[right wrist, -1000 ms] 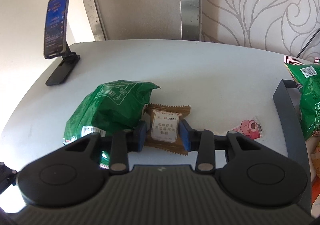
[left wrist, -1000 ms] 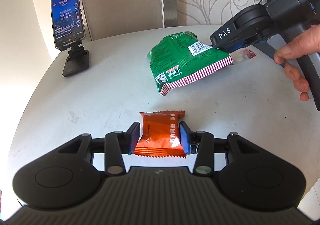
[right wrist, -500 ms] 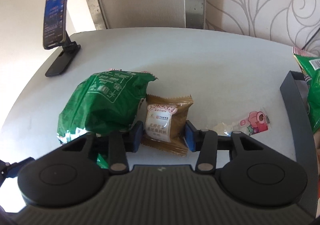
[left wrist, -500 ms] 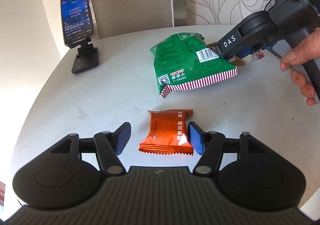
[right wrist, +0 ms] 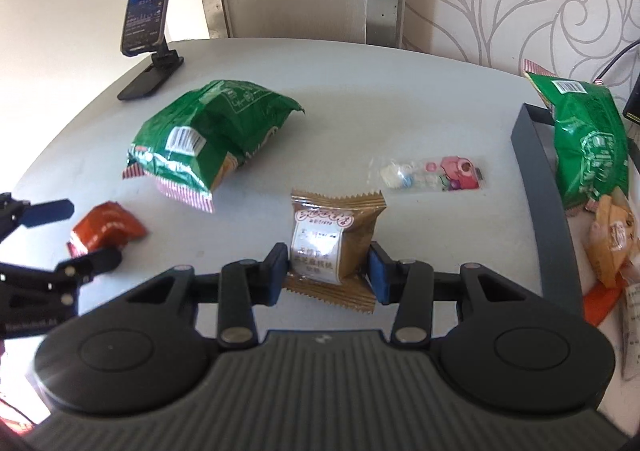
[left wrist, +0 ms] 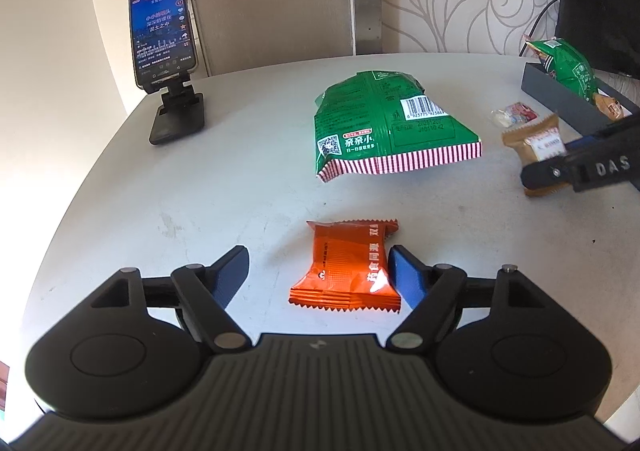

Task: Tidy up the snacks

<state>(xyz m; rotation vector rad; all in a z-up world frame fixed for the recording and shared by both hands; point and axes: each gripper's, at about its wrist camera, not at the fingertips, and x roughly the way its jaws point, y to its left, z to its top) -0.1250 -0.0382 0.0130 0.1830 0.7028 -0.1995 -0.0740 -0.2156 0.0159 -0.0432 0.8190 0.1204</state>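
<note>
My left gripper (left wrist: pixel 318 271) is open around an orange snack packet (left wrist: pixel 346 269) that lies on the grey table (left wrist: pixel 240 187); the right finger touches it, the left finger stands apart. My right gripper (right wrist: pixel 328 269) is shut on a brown snack packet (right wrist: pixel 330 239), held just above the table; it also shows in the left wrist view (left wrist: pixel 538 147). A large green chip bag (left wrist: pixel 388 123) lies mid-table. A small clear candy packet (right wrist: pixel 434 173) lies near a dark tray (right wrist: pixel 538 187).
The dark tray at the right holds a green bag (right wrist: pixel 588 143) and several other snacks. A phone on a black stand (left wrist: pixel 164 35) is at the table's far left. The wall is close behind the table.
My left gripper has let go of the orange packet and opened wide. My right gripper has closed on the brown packet and drawn it back from beside the green bag.
</note>
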